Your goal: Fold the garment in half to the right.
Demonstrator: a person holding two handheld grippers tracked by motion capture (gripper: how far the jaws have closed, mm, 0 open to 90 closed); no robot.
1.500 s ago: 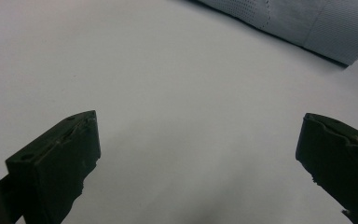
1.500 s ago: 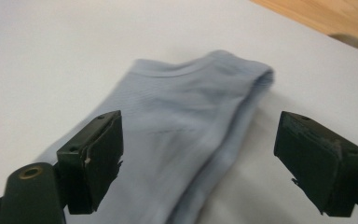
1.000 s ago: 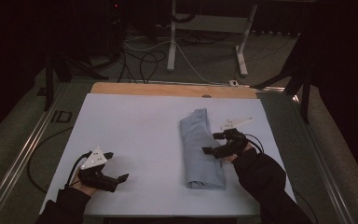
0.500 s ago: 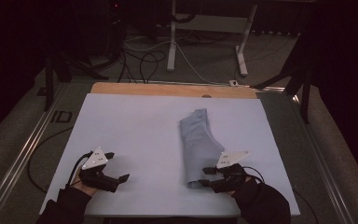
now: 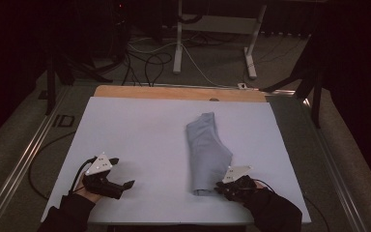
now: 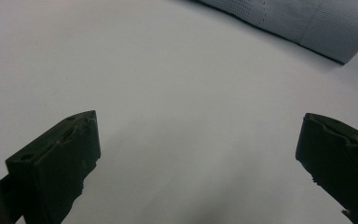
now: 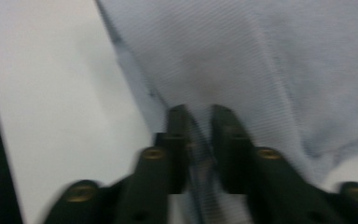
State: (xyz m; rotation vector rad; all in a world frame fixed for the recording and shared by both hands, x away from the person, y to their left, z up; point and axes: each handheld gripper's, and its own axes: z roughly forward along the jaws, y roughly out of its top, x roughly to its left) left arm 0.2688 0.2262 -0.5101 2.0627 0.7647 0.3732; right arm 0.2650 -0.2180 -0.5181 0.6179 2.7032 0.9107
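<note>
A folded pale blue cloth lies lengthwise right of the middle of the white table. My right gripper is at the cloth's near end. Its jaws have just been closing and now pinch a fold of the cloth between the pads, as the right gripper view shows up close. My left gripper rests near the table's front left, apart from the cloth. In its own view the left gripper stands wide open over bare table, with the cloth at the top right.
A wooden strip runs along the table's far edge. Beyond it, desk legs and cables lie on the dark floor. A metal rail runs along the left side.
My right hand has come toward the near end of the cloth and lowered, and its jaws have closed on the cloth's edge. The left hand has stayed put.
</note>
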